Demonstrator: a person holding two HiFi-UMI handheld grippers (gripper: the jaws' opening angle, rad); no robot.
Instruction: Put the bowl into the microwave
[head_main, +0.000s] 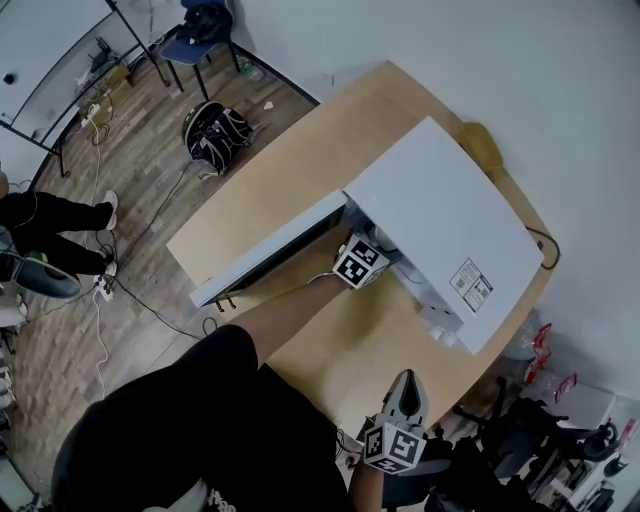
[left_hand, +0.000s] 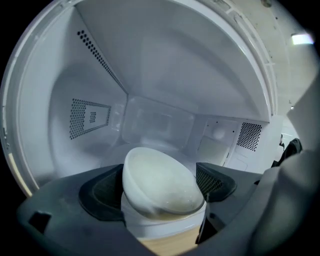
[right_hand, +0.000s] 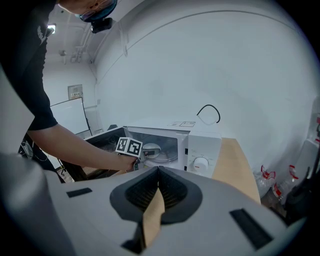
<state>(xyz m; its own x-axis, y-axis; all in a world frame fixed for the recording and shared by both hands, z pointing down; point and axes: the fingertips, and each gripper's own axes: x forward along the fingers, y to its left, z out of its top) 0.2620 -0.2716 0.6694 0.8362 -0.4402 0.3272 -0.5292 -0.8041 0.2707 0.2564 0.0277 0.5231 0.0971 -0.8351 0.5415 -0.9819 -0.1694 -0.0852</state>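
My left gripper (left_hand: 161, 190) clamps the smooth, round white bowl (left_hand: 155, 175), tilted, inside the white microwave (head_main: 440, 220). Perforated vents (left_hand: 82, 117) mark its walls, and its door (head_main: 265, 255) stands open. My right gripper (right_hand: 157, 192) is closed and empty, well apart.

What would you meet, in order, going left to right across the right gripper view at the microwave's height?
Person's forearm → marker cube → bowl → microwave dial → bare wooden table.

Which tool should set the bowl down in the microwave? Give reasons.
Left. The left tool holds the bowl inside the microwave; the right tool is shut, empty and well back from it.
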